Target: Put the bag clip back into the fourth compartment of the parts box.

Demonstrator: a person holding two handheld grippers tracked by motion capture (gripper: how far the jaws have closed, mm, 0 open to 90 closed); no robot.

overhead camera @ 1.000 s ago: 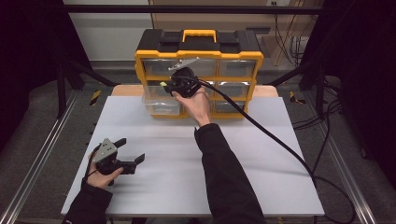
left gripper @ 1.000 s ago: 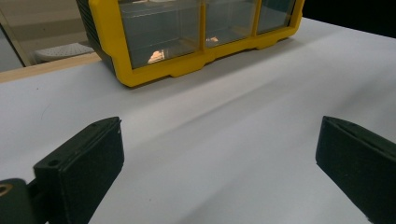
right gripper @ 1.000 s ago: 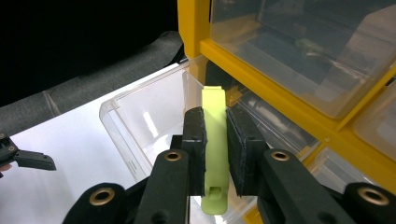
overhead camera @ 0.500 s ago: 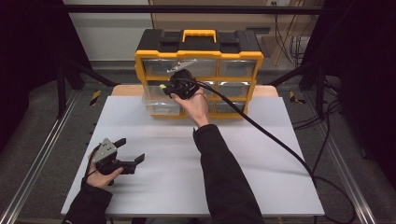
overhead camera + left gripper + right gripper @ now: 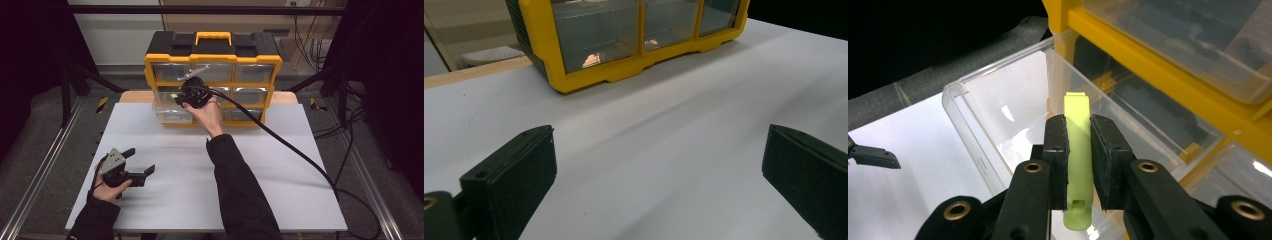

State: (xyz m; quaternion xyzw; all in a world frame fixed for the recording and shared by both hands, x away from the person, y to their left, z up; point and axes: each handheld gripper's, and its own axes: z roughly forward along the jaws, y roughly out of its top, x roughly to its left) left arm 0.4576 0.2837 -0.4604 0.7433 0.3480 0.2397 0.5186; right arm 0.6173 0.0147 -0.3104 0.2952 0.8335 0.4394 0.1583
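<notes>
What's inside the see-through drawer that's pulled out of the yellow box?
The open drawer looks empty through its clear walls. The right gripper holds a green clip above it, and its jaws cover the drawer's near part.

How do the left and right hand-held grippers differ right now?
The right hand-held gripper is shut on a lime-green whistle; the left hand-held gripper is open with nothing between its jaws. The right one is held up at the yellow organizer, over its pulled-out clear drawer; the left one sits low on the white table, away from the organizer. Both have black jaws.
</notes>
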